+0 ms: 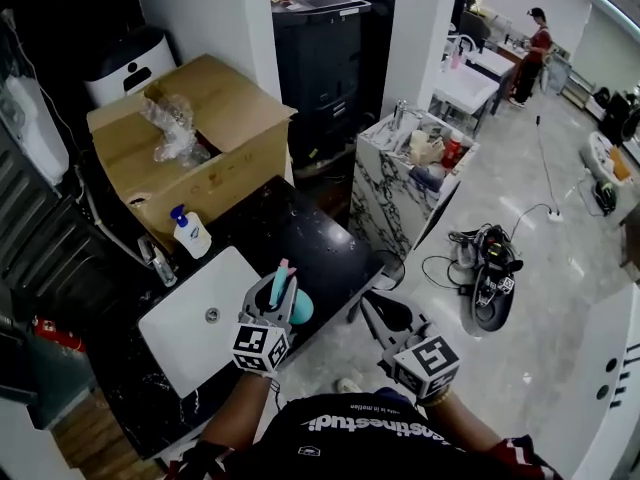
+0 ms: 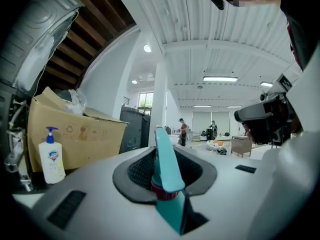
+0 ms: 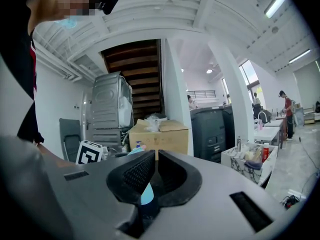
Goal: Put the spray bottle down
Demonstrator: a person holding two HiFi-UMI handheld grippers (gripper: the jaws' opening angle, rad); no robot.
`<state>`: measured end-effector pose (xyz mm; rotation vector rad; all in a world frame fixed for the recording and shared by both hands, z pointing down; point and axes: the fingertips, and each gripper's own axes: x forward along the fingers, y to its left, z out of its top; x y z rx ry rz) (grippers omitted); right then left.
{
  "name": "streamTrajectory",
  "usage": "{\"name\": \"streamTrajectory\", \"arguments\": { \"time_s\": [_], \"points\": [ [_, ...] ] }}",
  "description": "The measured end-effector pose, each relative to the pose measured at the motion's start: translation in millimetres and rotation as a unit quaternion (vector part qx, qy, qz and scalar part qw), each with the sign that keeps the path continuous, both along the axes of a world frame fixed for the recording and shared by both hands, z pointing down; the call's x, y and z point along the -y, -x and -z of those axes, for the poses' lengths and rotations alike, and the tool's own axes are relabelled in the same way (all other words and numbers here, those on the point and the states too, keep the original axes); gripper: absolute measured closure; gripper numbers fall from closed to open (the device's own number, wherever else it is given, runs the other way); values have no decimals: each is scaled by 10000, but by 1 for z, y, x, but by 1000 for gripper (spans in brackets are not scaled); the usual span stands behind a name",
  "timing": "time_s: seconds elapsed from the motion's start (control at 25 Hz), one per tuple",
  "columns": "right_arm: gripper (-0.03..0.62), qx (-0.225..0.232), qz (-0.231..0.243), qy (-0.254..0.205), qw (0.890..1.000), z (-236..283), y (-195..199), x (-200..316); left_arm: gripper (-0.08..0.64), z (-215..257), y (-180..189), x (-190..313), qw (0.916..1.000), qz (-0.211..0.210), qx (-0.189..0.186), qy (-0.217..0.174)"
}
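A teal spray bottle (image 1: pixel 298 308) with a pink collar is clamped by its trigger head in my left gripper (image 1: pixel 283 288), which hovers over the front right corner of the black counter (image 1: pixel 305 238), beside the white sink (image 1: pixel 185 343). In the left gripper view the teal trigger (image 2: pixel 166 173) stands upright between the pads, with the left gripper (image 2: pixel 163 158) shut on it. My right gripper (image 1: pixel 368 306) hangs just right of the bottle, off the counter's edge. In the right gripper view the jaws of the right gripper (image 3: pixel 155 161) are together and hold nothing; a bit of the teal bottle (image 3: pixel 146 195) shows behind them.
A white soap pump bottle (image 1: pixel 190 234) and a faucet (image 1: pixel 160 264) stand by the sink. Behind them sits an open cardboard box (image 1: pixel 215 133). A marble-patterned cart (image 1: pixel 385 198) full of items stands to the right. Shoes and cables (image 1: pixel 490 273) lie on the floor.
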<state>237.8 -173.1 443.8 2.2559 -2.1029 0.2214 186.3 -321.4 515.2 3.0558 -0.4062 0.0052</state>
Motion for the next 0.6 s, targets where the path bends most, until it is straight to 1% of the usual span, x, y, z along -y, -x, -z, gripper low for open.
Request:
{"name": "streamTrajectory", "arguments": {
  "time_s": [0.28,0.44,0.6],
  "points": [
    [540,32,-104,47,9999,1,-15,-15,460,-24,-48,11,9996,29,217,-149],
    [540,14,-138,51,9999,1,-21,-19,462,-35,-62,16,9993,80,297,-215],
    [540,18,-175,47,9998,-1,-24,-22,462,-50,-68,18,9988,163,415,-190]
  ]
}}
